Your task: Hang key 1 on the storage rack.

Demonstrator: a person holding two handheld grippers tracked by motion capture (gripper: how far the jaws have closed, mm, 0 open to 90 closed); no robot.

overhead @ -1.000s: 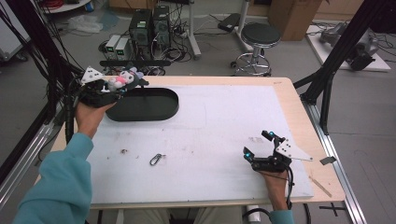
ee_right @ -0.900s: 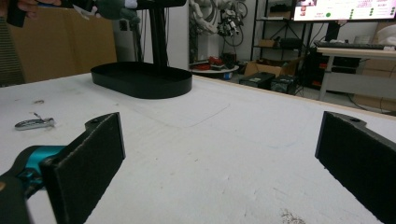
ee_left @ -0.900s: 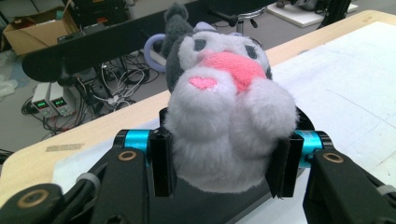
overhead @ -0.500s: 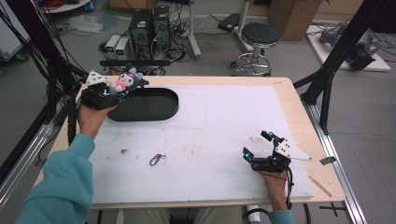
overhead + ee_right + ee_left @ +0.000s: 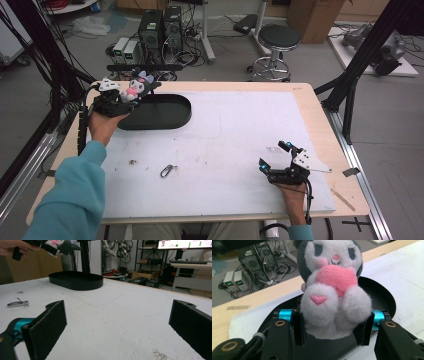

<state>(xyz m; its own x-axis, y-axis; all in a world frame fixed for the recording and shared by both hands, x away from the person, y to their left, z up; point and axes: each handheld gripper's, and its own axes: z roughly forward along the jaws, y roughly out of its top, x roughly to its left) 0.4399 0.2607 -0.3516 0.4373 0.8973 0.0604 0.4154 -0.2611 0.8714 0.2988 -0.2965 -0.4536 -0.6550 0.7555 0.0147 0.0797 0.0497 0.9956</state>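
Observation:
A small plush toy with a white body, dark grey head and pink heart is squeezed between the jaws of my left gripper. In the high view that left gripper holds the plush toy above the left end of the black oval tray. From the right gripper view the plush toy hangs high over the tray. My right gripper rests low on the white mat near the front right, jaws wide apart with nothing between them.
A metal carabiner lies on the mat at front centre, also visible as the carabiner at far left. A small speck of debris sits left of it. Black frame posts rise at the table's right edge.
My left gripper has lifted slightly and shifted a little to the right with the plush toy, nearer over the tray's left end. The right gripper has stayed put.

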